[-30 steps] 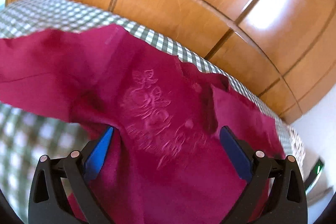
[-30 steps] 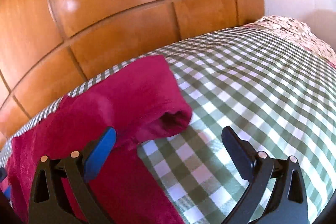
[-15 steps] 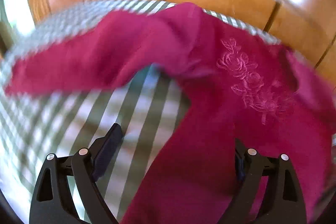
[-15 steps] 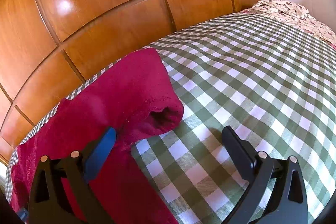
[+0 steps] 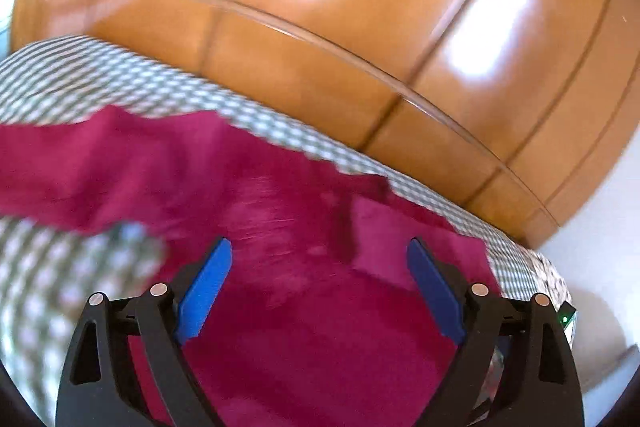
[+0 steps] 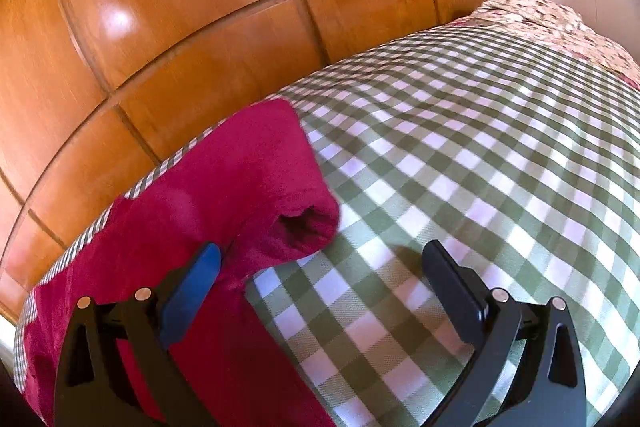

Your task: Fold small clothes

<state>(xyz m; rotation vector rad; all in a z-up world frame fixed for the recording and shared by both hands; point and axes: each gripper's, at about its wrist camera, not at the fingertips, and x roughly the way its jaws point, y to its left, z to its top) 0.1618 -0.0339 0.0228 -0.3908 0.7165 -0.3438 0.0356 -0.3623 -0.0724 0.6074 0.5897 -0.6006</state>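
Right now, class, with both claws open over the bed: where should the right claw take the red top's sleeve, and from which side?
Grip the sleeve at its open cuff, coming from the checked cover side. The cuff is the free end and faces the right claw.

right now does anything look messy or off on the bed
The red garment is unfolded, sprawled near the checked bedspread's edge by the wooden panels. One sleeve sticks out with its cuff gaping. Nothing looks damaged or spilled.

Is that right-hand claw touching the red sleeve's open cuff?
Cannot tell. In the right wrist view the right gripper stands open, its blue finger overlapping the red top beside the cuff; no contact or gap shows.
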